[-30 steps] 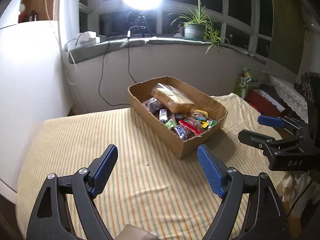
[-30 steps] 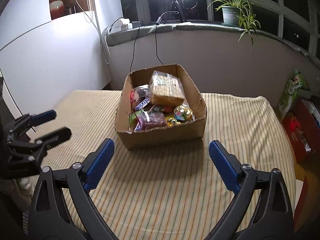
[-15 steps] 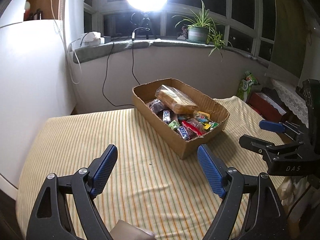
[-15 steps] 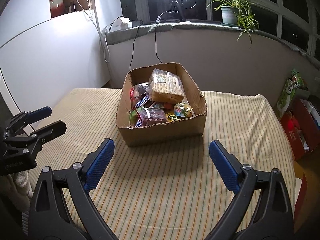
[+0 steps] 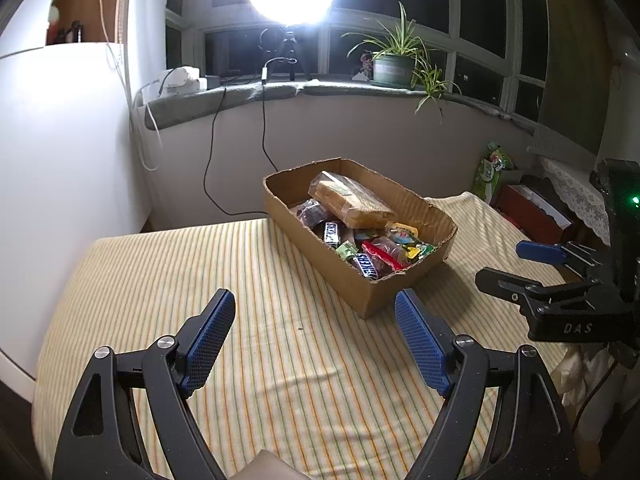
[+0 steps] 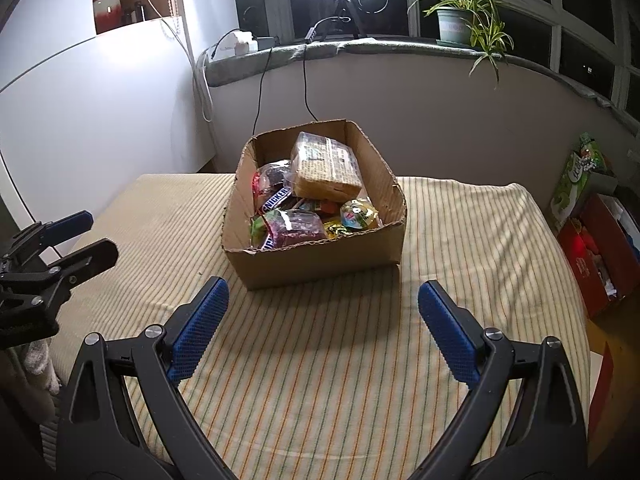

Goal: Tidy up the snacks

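A brown cardboard box [image 5: 416, 280] [image 6: 320, 264] stands on the striped tablecloth, filled with snacks. A wrapped cracker pack [image 5: 352, 200] [image 6: 326, 166] lies on top at the back; Snickers bars [image 5: 366, 266] [image 6: 276, 200], a round jelly cup [image 6: 359, 214] and several small wrappers lie in front. My left gripper [image 5: 314, 340] hovers open over the cloth, near side of the box, nothing between its blue pads. My right gripper [image 6: 322, 322] is open too, just short of the box's front wall. Each gripper shows at the edge of the other's view.
The striped table [image 5: 160, 272] [image 6: 480, 240] has bare cloth left of the box and in front. A red box [image 6: 592, 256] and green bag [image 6: 580, 172] sit beyond the right edge. A white wall panel [image 5: 60, 160] is left; cables, ring light and plant [image 5: 394, 64] on the sill.
Both views have pulled back and risen slightly, so the box looks a little farther and lower. Both grippers stay open and empty; the snacks have not moved.
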Available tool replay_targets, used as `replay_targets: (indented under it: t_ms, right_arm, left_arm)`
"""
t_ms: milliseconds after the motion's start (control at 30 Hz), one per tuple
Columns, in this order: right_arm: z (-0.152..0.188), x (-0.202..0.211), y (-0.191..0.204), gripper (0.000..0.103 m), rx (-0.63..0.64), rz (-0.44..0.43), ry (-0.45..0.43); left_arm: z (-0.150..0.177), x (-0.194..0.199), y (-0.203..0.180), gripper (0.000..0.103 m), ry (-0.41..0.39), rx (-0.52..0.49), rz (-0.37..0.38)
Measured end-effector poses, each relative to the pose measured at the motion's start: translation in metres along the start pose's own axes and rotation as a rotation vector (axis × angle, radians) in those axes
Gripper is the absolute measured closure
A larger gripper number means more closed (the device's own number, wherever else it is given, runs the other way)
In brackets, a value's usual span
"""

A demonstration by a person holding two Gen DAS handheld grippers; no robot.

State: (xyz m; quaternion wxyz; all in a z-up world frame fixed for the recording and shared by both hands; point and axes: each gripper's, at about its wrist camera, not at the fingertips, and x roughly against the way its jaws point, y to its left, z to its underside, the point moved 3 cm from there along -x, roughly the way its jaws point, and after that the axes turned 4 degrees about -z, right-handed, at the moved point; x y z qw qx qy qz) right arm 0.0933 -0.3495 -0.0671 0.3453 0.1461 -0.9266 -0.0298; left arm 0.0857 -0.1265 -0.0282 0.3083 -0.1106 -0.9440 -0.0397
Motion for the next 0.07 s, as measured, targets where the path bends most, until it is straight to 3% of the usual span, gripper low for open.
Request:
replay_targets:
  t_ms: [67]
  right_arm:
    - [-0.0001,-0.0015,-0.0044,0.005,-0.008,0.011,-0.001]
  left_arm:
    - [0.0008,-0.0013,0.0027,0.021,0.006,0.009,0.001]
